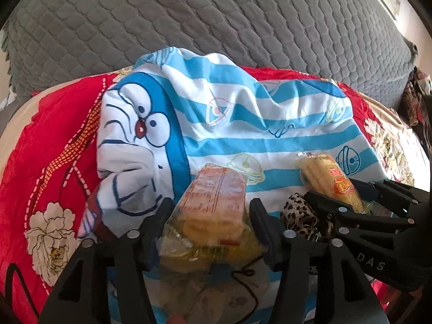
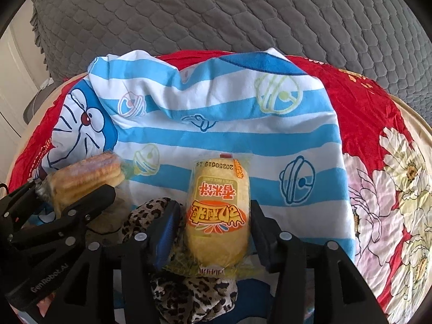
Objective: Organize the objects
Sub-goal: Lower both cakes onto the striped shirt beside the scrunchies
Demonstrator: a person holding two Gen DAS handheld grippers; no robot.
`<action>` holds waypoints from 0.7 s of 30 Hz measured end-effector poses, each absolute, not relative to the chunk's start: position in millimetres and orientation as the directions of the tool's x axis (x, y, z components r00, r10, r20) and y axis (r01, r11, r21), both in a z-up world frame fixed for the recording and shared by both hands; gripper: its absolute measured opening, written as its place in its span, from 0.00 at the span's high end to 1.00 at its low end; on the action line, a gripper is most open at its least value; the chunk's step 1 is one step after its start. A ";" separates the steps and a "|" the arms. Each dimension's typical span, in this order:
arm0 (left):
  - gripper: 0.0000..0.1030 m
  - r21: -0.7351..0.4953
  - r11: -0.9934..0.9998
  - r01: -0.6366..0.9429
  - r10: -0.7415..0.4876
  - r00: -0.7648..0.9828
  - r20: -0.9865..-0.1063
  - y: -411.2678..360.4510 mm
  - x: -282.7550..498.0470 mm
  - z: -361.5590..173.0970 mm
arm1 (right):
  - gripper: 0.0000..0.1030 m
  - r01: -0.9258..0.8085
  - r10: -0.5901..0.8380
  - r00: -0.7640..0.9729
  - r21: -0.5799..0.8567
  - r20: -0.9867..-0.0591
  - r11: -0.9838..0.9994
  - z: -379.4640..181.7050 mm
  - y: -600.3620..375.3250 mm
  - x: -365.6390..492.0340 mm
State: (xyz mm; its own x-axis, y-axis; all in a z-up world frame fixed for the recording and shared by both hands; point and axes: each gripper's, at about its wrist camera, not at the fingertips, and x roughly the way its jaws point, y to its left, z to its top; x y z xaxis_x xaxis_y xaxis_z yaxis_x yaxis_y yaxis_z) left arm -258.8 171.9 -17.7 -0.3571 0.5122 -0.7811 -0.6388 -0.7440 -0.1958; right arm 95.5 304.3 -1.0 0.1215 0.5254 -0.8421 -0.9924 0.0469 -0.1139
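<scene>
A home, by the look of it, likely a living room: a sofa under a grey quilted cover [image 1: 216, 21], and just in front of it a red floral sheet [image 2: 378, 140] beneath a cartoon-print striped blanket [image 1: 243, 124].

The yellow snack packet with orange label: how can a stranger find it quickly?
Find the blue-and-white striped cartoon blanket lying over the red flowered quilt. On its near edge, the yellow snack packet lies between the right claw's fingers. Unlike the ridged biscuit packet to its left, it is smooth and rounded.
</scene>
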 end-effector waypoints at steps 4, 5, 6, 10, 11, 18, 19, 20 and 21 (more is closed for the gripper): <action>0.33 -0.204 -0.754 -0.625 0.509 -0.359 -0.782 166.6 -261.2 -15.2 | 0.48 -0.992 0.530 0.121 -0.113 -0.839 0.047 5.1 300.4 94.8; 0.32 -0.201 -0.754 -0.625 0.509 -0.362 -0.781 165.9 -261.2 -14.4 | 0.47 -0.992 0.530 0.122 -0.114 -0.839 0.047 6.7 299.1 94.9; 0.31 -0.198 -0.755 -0.626 0.507 -0.364 -0.781 164.2 -260.7 -13.9 | 0.46 -0.992 0.530 0.124 -0.116 -0.839 0.048 7.3 301.7 93.5; 0.30 -0.199 -0.755 -0.625 0.508 -0.365 -0.780 160.3 -258.8 -11.7 | 0.46 -0.992 0.535 0.123 -0.113 -0.836 0.053 12.6 299.8 97.0; 0.29 -0.200 -0.756 -0.623 0.509 -0.366 -0.779 158.4 -257.7 -10.3 | 0.46 -0.992 0.536 0.124 -0.114 -0.835 0.052 14.0 298.6 96.9; 0.29 -0.190 -0.750 -0.633 0.515 -0.378 -0.769 145.8 -244.0 2.1 | 0.44 -0.992 0.556 0.119 -0.116 -0.823 0.040 28.4 279.2 91.3; 0.29 -0.194 -0.748 -0.635 0.519 -0.377 -0.767 143.8 -241.2 4.1 | 0.43 -0.993 0.558 0.117 -0.114 -0.822 0.040 30.1 277.2 89.6; 0.29 -0.197 -0.744 -0.638 0.524 -0.374 -0.765 142.3 -238.7 7.0 | 0.42 -0.993 0.562 0.113 -0.111 -0.819 0.038 33.0 272.1 88.2; 0.29 -0.198 -0.742 -0.640 0.527 -0.375 -0.762 140.5 -235.2 10.0 | 0.42 -0.993 0.566 0.111 -0.109 -0.817 0.037 35.6 266.6 86.7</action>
State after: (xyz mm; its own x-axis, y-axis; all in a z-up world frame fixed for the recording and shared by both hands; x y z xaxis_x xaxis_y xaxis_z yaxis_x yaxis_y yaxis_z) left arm -235.2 140.5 10.0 -0.3753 0.5272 -0.7624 -0.6405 -0.7421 -0.1978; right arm 86.7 266.6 35.6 0.1110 0.5662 -0.8167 -0.9933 0.0375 -0.1091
